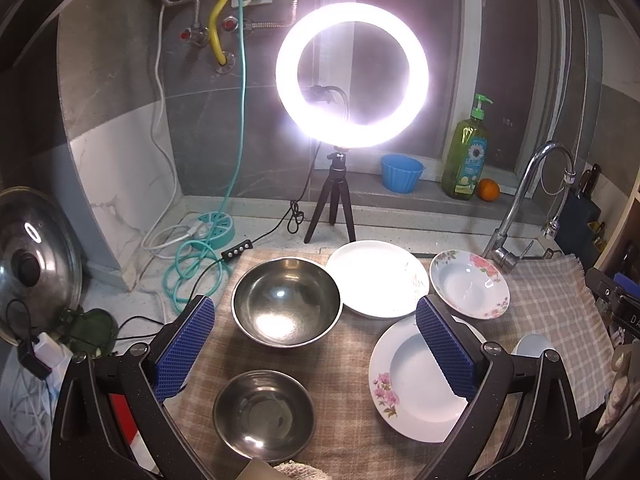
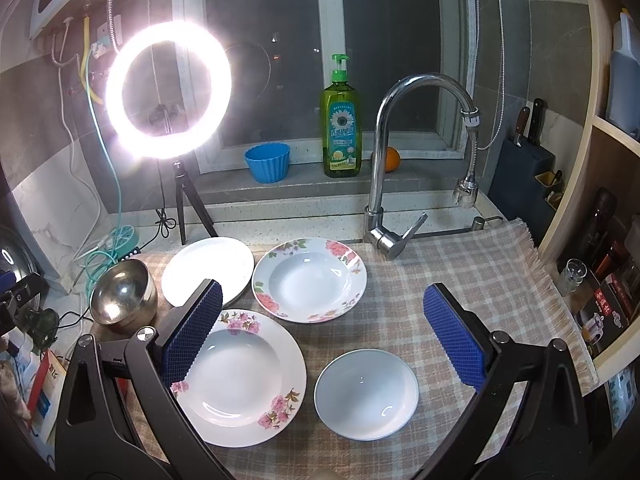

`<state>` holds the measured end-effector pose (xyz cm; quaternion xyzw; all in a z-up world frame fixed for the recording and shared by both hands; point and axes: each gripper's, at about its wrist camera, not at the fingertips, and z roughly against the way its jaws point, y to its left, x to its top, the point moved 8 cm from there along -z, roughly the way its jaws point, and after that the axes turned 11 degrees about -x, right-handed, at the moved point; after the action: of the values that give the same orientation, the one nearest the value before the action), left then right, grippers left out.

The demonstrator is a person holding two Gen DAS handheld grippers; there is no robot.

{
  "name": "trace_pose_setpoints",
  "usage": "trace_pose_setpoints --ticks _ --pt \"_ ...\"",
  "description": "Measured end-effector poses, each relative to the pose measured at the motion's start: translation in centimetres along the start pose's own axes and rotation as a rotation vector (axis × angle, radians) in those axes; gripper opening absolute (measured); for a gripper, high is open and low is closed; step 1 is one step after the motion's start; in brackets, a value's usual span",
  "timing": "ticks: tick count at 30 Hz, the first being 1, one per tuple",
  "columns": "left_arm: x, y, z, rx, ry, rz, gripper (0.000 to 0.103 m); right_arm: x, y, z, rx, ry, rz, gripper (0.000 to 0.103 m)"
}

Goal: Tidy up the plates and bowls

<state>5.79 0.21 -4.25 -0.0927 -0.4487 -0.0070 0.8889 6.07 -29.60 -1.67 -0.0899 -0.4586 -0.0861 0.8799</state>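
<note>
On a checked cloth (image 1: pixel 352 360) lie a large steel bowl (image 1: pixel 286 302), a small steel bowl (image 1: pixel 264 416), a plain white plate (image 1: pixel 376 278) and two floral deep plates (image 1: pixel 470 284) (image 1: pixel 420 384). My left gripper (image 1: pixel 316 312) hangs open above the large bowl, holding nothing. In the right wrist view the near floral plate (image 2: pixel 244 376), far floral plate (image 2: pixel 310 280), white plate (image 2: pixel 208 270), a small white bowl (image 2: pixel 366 394) and the large steel bowl (image 2: pixel 124 296) show. My right gripper (image 2: pixel 324 304) is open and empty above the cloth (image 2: pixel 460 276).
A lit ring light (image 1: pixel 352 76) on a tripod stands behind the dishes. A faucet (image 2: pixel 384 184) rises at the cloth's back edge. On the sill are a blue cup (image 2: pixel 267 162), a soap bottle (image 2: pixel 341 120) and an orange (image 2: pixel 390 160). Cables and a pot lid (image 1: pixel 36 260) lie left.
</note>
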Motion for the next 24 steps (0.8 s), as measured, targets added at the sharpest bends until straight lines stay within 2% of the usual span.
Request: trace_pose_setpoints --ticks 9,14,19,20,22,24 --pt "-0.5 0.2 -0.6 -0.017 0.02 0.024 0.101 -0.4 -0.1 -0.3 0.006 0.009 -0.006 0.102" --pt "-1.1 -0.4 -1.0 -0.044 0.044 0.016 0.1 -1.4 -0.3 -0.5 0.049 0.007 -0.01 0.102" --pt "-2.0 -1.2 -1.7 -0.08 0.082 0.011 0.1 -2.8 0.0 -1.4 0.089 0.049 0.015 0.102" --pt "-2.2 -1.3 -1.9 -0.089 0.092 0.017 0.099 -2.7 0.1 -1.6 0.096 0.058 0.019 0.102" --pt "-2.8 -1.5 -2.4 -0.11 0.115 0.031 0.088 -3.0 0.4 -2.0 0.116 0.082 0.03 0.102" --pt "-3.3 -1.8 -2.8 -0.129 0.14 0.043 0.083 -3.5 0.7 -2.5 0.134 0.113 0.039 0.102"
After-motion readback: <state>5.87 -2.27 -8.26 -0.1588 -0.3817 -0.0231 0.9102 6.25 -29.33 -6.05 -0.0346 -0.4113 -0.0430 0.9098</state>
